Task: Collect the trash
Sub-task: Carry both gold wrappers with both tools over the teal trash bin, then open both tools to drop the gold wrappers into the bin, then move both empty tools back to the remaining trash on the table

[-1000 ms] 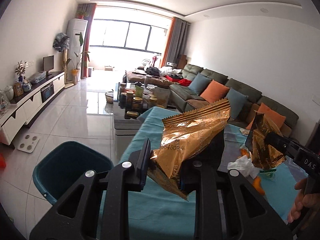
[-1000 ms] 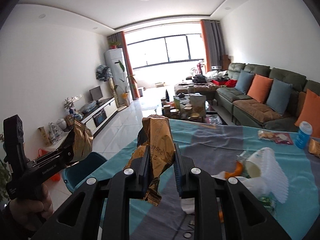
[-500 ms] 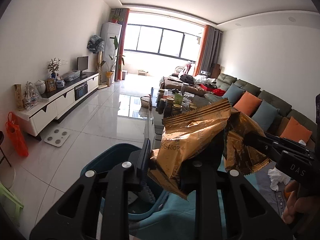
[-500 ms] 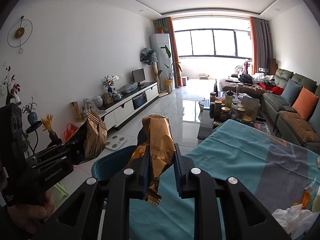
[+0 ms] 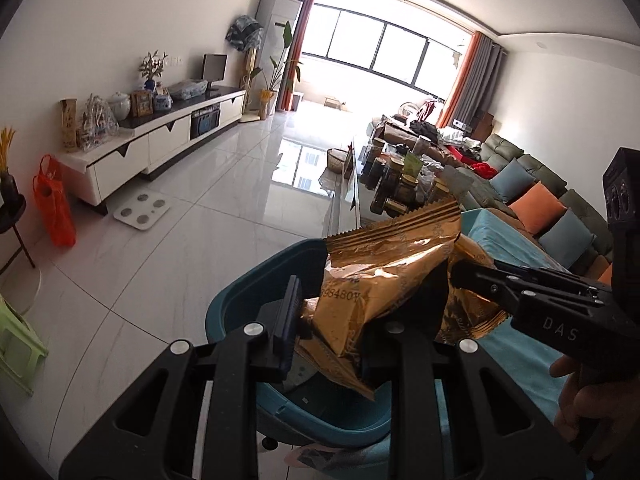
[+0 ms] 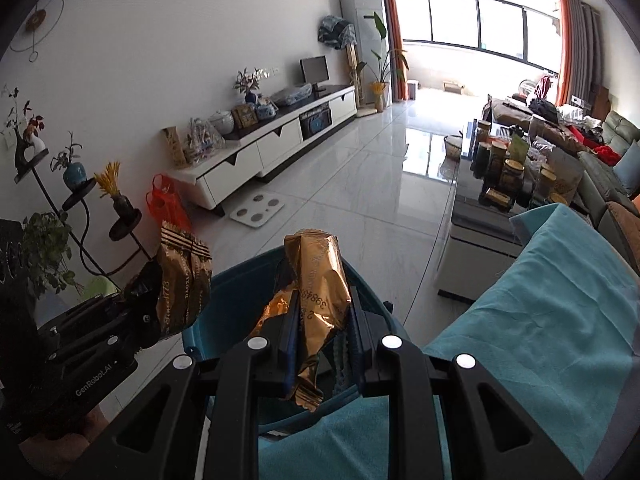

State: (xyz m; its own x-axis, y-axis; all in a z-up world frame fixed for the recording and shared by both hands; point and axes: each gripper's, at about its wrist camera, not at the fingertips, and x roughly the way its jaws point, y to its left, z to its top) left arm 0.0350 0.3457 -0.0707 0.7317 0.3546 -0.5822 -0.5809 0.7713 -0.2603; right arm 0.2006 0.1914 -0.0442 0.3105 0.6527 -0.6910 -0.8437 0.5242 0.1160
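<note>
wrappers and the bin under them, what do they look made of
Wrappers: thin metallised foil or plastic film, it seems, glossy gold-bronze; they crumple into sharp creases, glint, and have a crimped serrated seal.

Bin: most likely moulded plastic, teal, with a smooth, softly shiny rounded rim.

Two crinkled gold wrappers (both claw-pinched) above the teal bin.

White tiled floor: teal bin, white scale, orange bag. Table under teal cloth.
</note>
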